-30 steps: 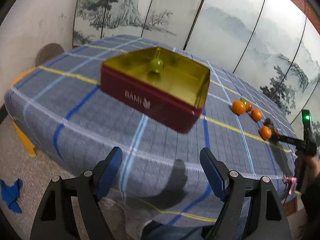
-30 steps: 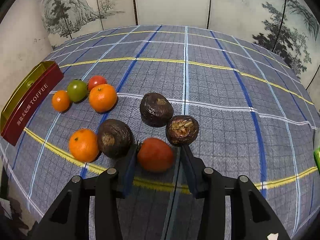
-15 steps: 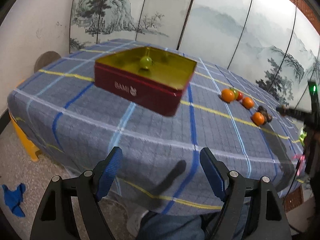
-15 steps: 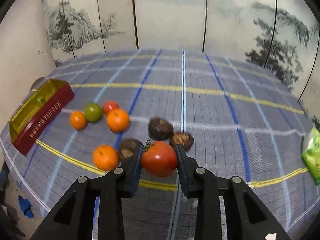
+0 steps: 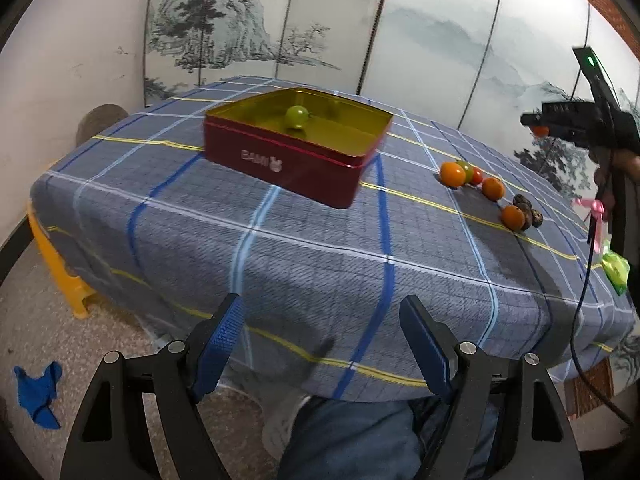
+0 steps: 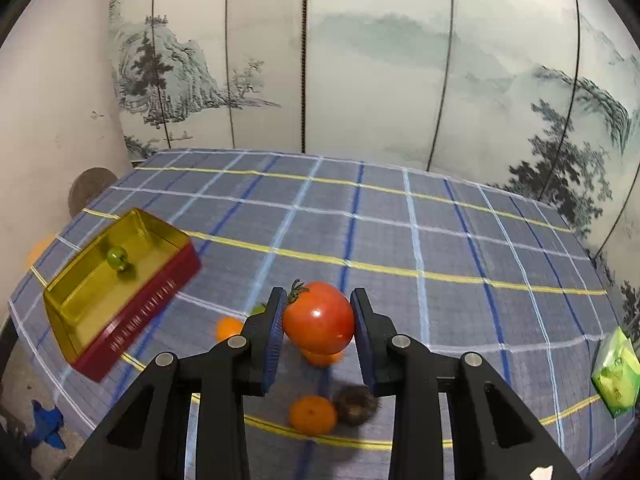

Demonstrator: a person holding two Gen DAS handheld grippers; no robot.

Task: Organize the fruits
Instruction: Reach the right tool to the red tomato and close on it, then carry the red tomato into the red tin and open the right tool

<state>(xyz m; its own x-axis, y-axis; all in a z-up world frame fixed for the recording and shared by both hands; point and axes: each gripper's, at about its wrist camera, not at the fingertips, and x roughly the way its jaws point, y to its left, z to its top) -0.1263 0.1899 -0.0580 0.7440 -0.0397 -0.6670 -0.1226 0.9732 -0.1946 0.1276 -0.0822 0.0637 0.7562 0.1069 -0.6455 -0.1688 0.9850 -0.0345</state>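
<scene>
My right gripper [image 6: 318, 316] is shut on a red tomato [image 6: 319, 317] and holds it well above the checked tablecloth. Below it lie oranges [image 6: 313, 414] and a dark brown fruit [image 6: 356, 399]. A red tin [image 6: 120, 280] with a gold inside stands to the left and holds one green tomato [image 6: 116, 256]. In the left wrist view the same tin [image 5: 296, 160] sits mid-table with the green tomato [image 5: 297, 116] in it, and the loose fruit [image 5: 493, 188] lies to its right. My left gripper [image 5: 322, 344] stands open off the table's near edge, with nothing between its fingers.
A green packet [image 6: 614, 372] lies near the table's right edge. A painted folding screen [image 6: 360, 60] stands behind the table. An orange stool [image 5: 60, 276] stands under the left side, and a blue rag [image 5: 38, 392] lies on the floor. A person's legs [image 5: 352, 436] are below the left gripper.
The right gripper closed on the red tomato and lifted it off the table, away from the other fruit. The left gripper drew back from the tin, still open.
</scene>
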